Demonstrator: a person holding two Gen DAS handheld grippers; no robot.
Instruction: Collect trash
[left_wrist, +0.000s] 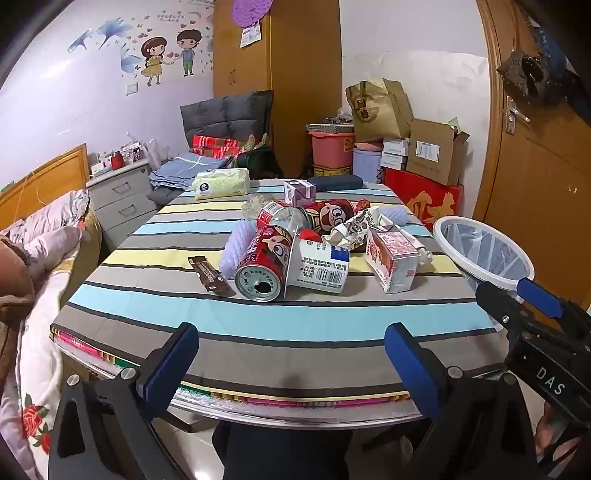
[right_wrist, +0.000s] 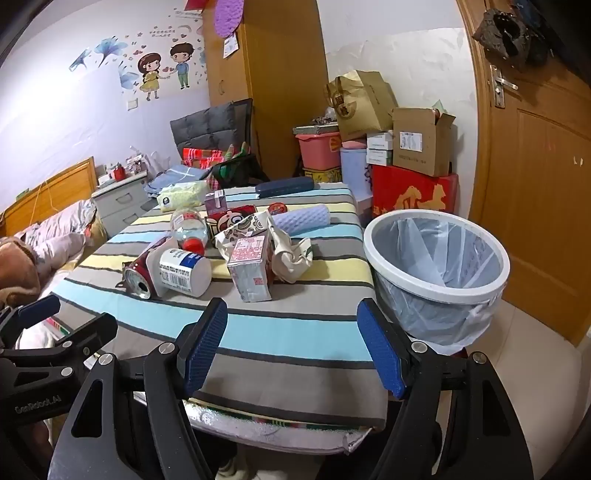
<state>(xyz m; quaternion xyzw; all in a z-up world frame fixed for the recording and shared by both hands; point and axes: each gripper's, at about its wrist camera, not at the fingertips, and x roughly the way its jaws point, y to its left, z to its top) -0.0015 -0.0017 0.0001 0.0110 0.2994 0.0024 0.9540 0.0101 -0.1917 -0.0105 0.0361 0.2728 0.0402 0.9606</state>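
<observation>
A heap of trash lies mid-table: a red can (left_wrist: 260, 267) on its side, a white cup (left_wrist: 319, 267), a drink carton (left_wrist: 391, 258), crumpled paper (left_wrist: 354, 229), a clear bottle (right_wrist: 188, 229) and a brown wrapper (left_wrist: 210, 275). A white bin (right_wrist: 437, 275) with a plastic liner stands off the table's right edge. My left gripper (left_wrist: 291, 354) is open and empty over the near table edge. My right gripper (right_wrist: 295, 343) is open and empty, near the front right corner beside the bin.
The striped tablecloth (left_wrist: 258, 321) covers the table. A tissue pack (left_wrist: 221, 182), a purple box (left_wrist: 299, 192) and a dark case (left_wrist: 334, 182) lie at the far end. A bed (left_wrist: 48, 236) is left, stacked boxes (left_wrist: 424, 173) and a door (left_wrist: 546, 155) right.
</observation>
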